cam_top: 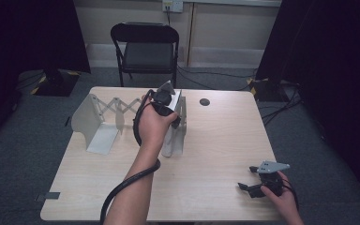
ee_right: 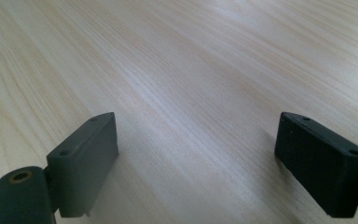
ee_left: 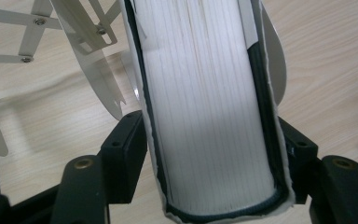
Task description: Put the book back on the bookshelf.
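A thick book (ee_left: 205, 93) with white page edges and a dark cover stands between the jaws of my left gripper (ee_left: 212, 156), which is shut on it. In the high view the left gripper (cam_top: 171, 112) holds the book (cam_top: 179, 101) upright at the right end of a white extendable metal book rack (cam_top: 93, 124). The rack's scissor arms and a curved divider plate (ee_left: 91, 51) lie just left of the book. My right gripper (cam_top: 247, 179) rests near the table's front right corner, and its jaws (ee_right: 198, 163) stand open over bare wood.
The light wooden table (cam_top: 215, 140) has a small dark round hole cover (cam_top: 205, 101) near its far edge. A black folding chair (cam_top: 145, 47) stands behind the table. Cables run over the grey floor at the back right.
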Action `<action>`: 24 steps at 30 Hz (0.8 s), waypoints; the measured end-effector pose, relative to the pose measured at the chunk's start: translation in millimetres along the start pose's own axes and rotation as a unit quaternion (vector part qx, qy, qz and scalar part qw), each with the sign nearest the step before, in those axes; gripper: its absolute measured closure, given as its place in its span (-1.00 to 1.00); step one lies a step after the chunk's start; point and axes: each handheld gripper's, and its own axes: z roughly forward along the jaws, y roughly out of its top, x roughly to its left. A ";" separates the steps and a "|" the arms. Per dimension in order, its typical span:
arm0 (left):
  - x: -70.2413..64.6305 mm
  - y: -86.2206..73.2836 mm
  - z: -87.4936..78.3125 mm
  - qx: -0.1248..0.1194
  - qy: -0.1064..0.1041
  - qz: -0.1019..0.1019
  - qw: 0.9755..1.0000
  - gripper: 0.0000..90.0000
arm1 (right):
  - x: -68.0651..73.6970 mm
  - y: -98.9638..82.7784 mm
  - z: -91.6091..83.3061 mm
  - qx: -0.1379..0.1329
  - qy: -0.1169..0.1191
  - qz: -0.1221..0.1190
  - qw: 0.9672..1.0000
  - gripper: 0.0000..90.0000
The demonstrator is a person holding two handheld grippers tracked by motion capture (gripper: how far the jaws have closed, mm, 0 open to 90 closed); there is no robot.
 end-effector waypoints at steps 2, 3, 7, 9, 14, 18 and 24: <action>0.3 -1.3 0.6 0.004 -0.002 0.003 1.000 -0.18 | 0.0 0.0 0.0 0.000 0.000 0.000 1.000 -0.72; 0.4 -2.0 0.9 0.004 -0.003 0.004 1.000 -0.18 | 0.1 0.0 0.0 0.000 0.000 0.000 1.000 -0.71; 1.1 -4.2 0.9 0.005 -0.006 0.007 1.000 -0.19 | 0.2 0.0 -0.2 0.001 0.000 0.000 1.000 -0.71; 1.2 -5.5 1.3 0.002 -0.007 0.003 1.000 -0.19 | 0.4 -0.1 -0.1 0.000 -0.001 0.001 1.000 -0.71; 1.8 -7.8 0.5 0.002 -0.009 0.007 1.000 -0.19 | 0.5 -0.1 -0.4 0.001 0.000 0.001 1.000 -0.71; 1.1 -10.1 -0.3 0.004 -0.010 0.010 1.000 -0.20 | 0.5 -0.1 -0.4 0.001 0.000 0.001 1.000 -0.72; 1.5 -12.9 -2.7 0.003 -0.017 0.011 1.000 -0.24 | 0.6 -0.2 -0.3 0.000 0.000 0.001 1.000 -0.71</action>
